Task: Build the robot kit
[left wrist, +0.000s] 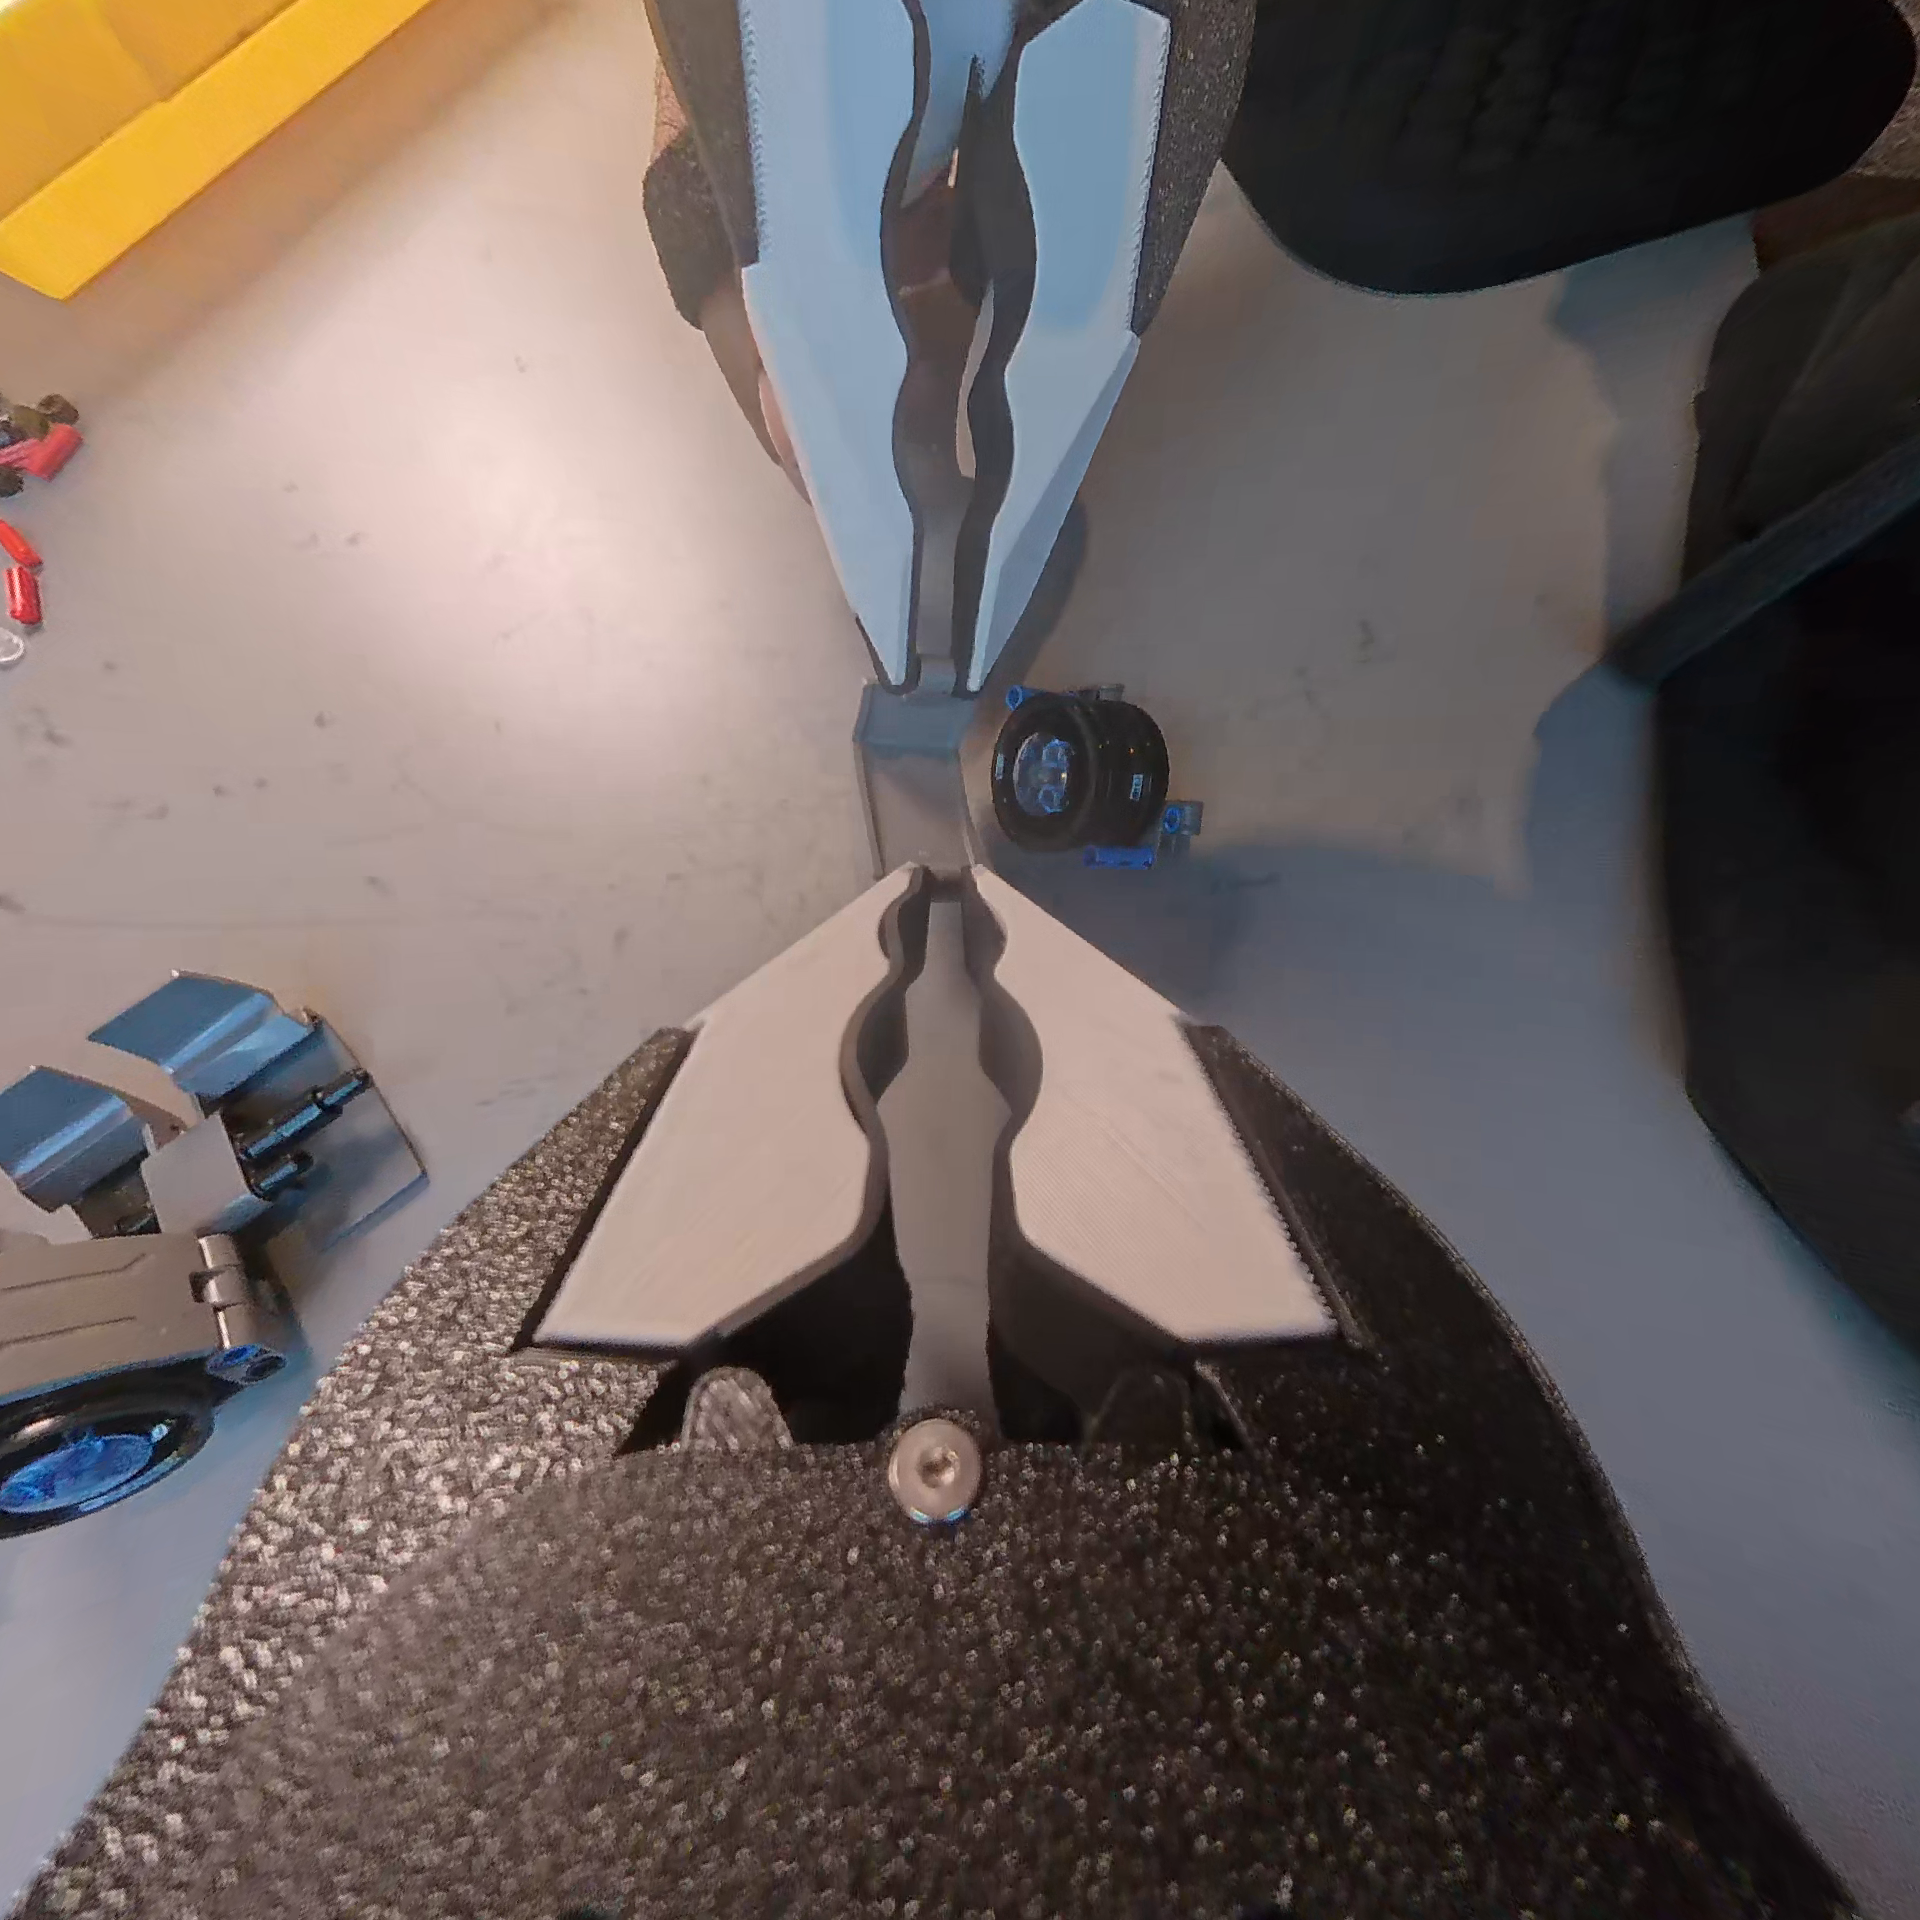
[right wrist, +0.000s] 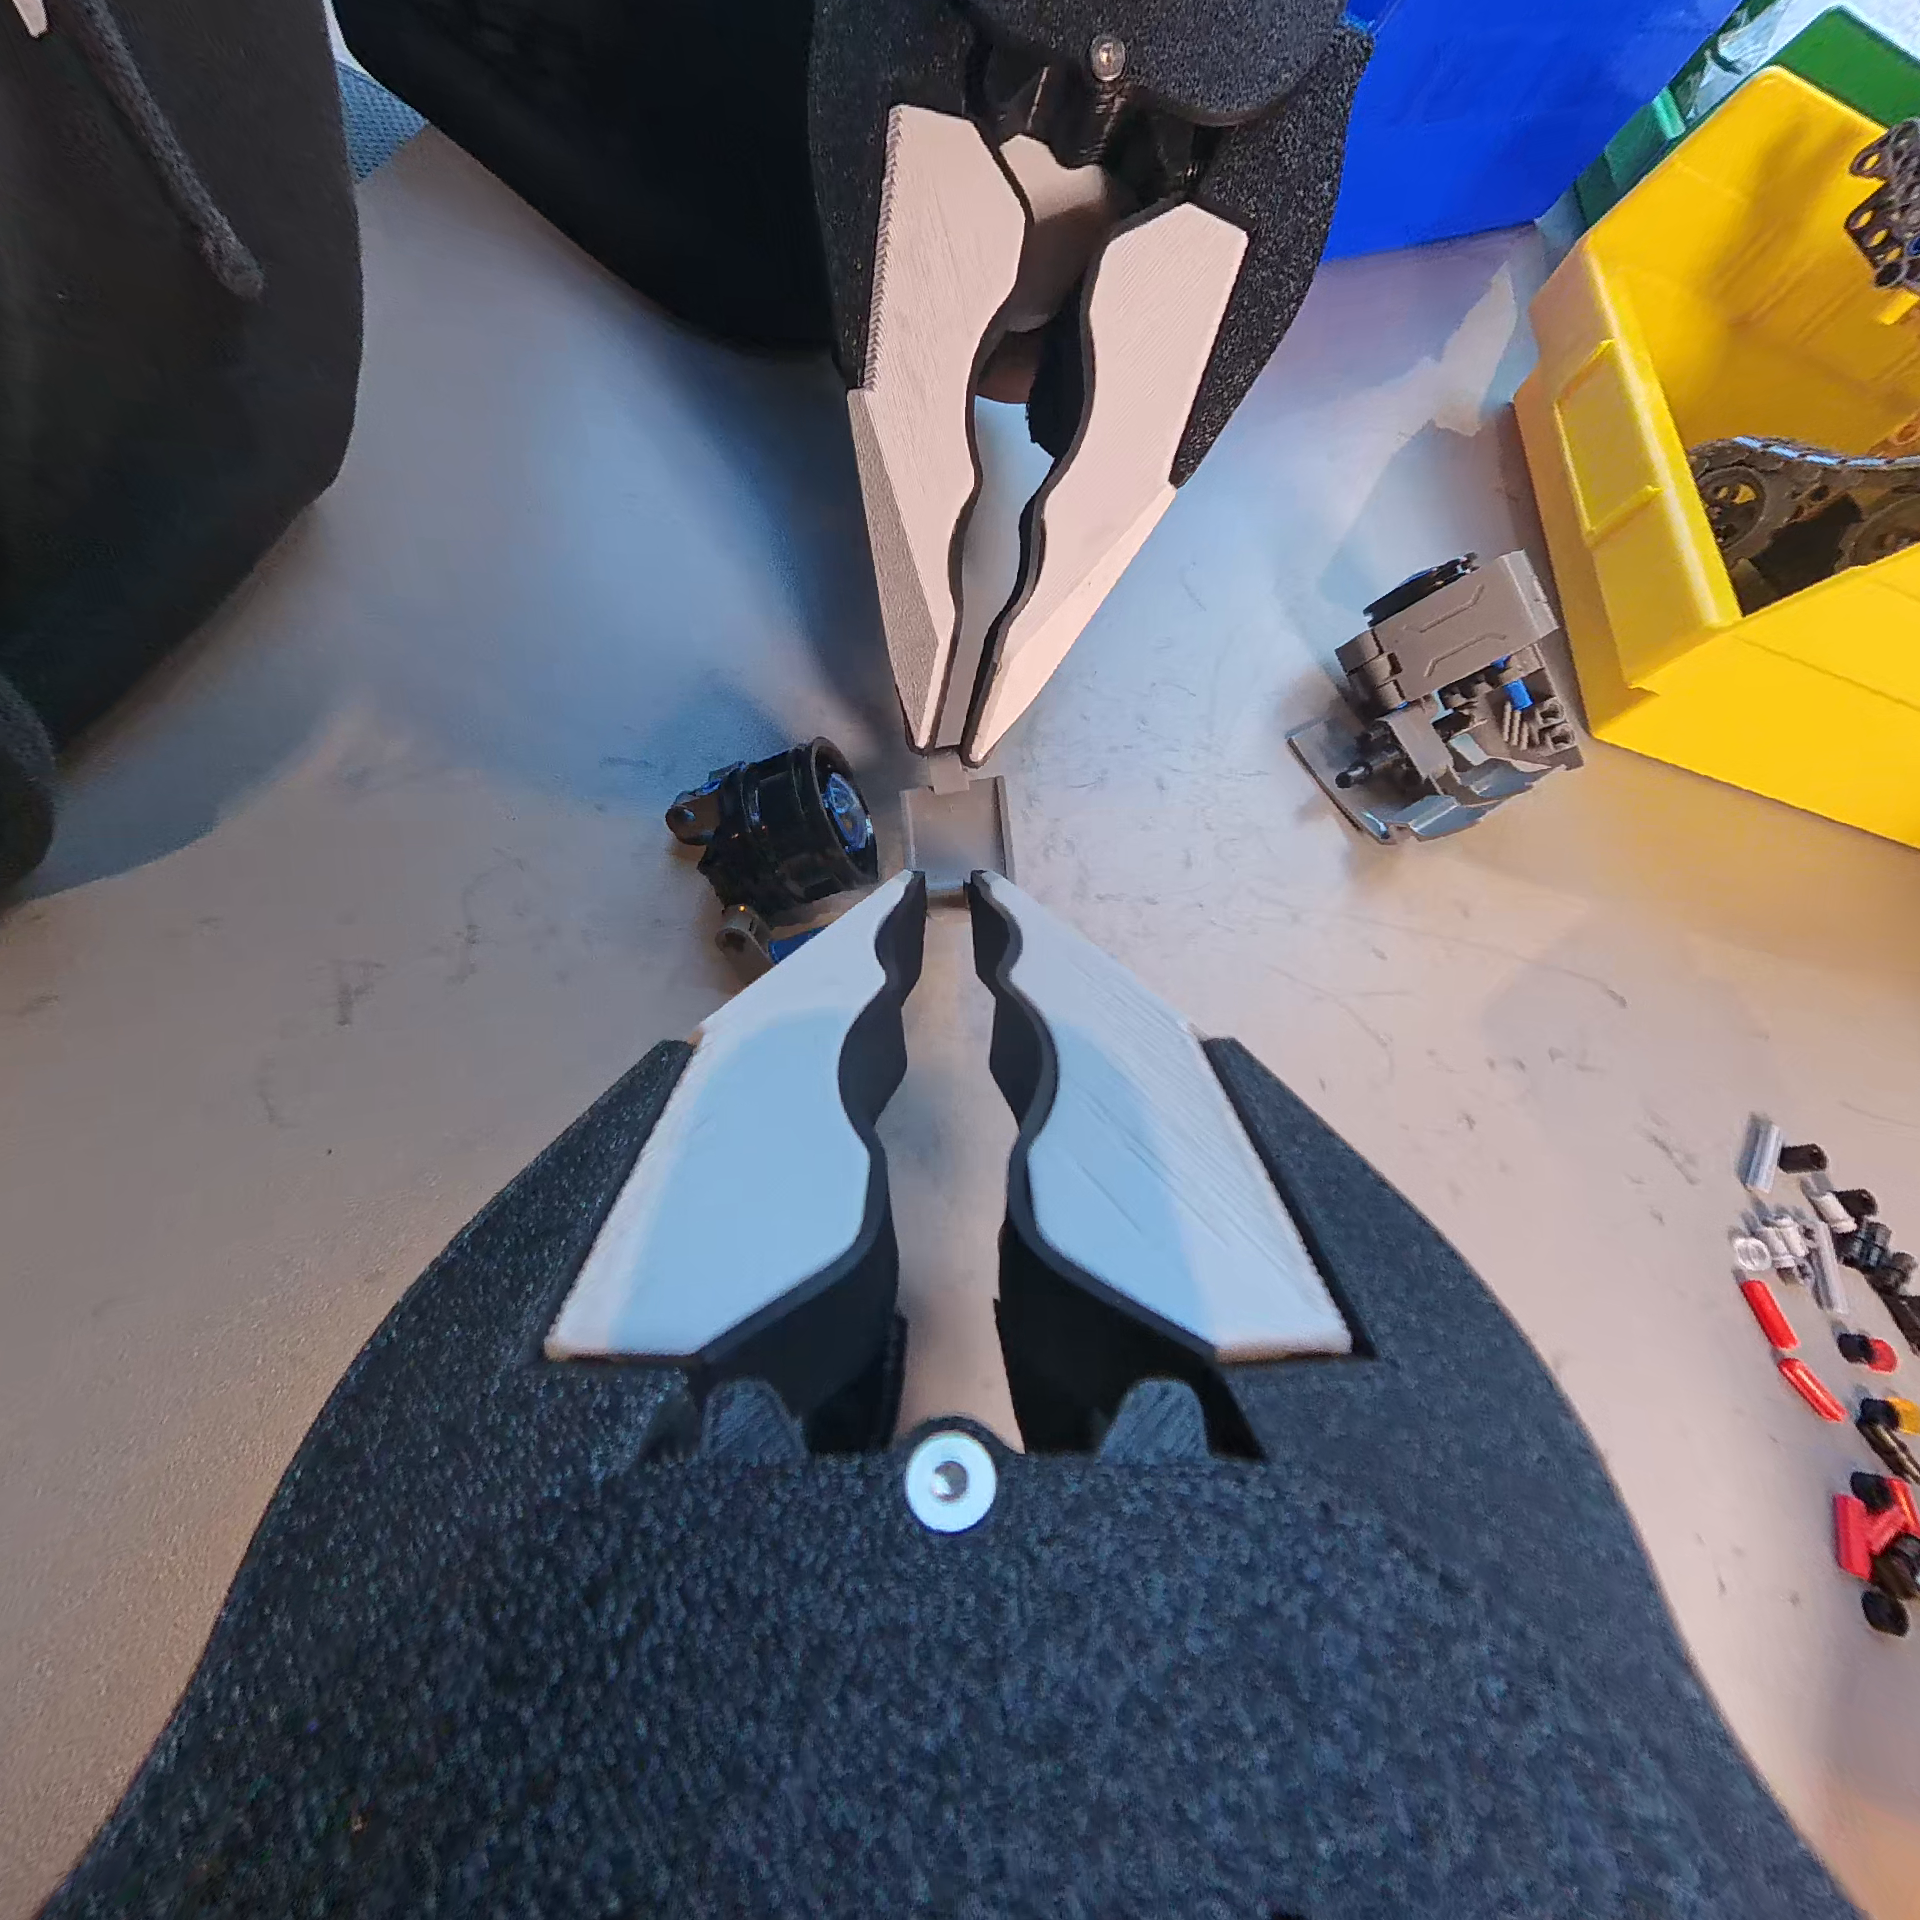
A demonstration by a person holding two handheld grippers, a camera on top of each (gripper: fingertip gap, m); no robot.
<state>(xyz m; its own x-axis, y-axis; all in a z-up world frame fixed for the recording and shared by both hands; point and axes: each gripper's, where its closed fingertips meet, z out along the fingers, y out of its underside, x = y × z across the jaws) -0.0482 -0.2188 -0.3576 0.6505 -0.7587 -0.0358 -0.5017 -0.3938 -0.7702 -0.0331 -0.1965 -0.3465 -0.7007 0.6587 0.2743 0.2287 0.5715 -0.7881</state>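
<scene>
- Grey scuffed counter (right wrist: 416,1039), lit from above; the landmark is a small flat grey panel piece (left wrist: 914,779) held at mid-counter.
- left claw (left wrist: 943,883): tips pinched narrow on the near end of the grey panel piece.
- right claw (right wrist: 945,881): tips nipped on the opposite end of the same piece, facing the left claw head-on.
- black wheel with blue hub (left wrist: 1081,774): lying on the counter just beside the panel piece, with blue and grey connector bits attached to it.
- grey car-body assembly (right wrist: 1444,696): well apart from the panel piece, next to a yellow bin (right wrist: 1714,582) that has dark linked parts inside.
- loose red, black and grey pins (right wrist: 1829,1340): scattered well apart from the panel piece, at the counter edge.
- blue bin (right wrist: 1455,125): behind the yellow bin.
</scene>
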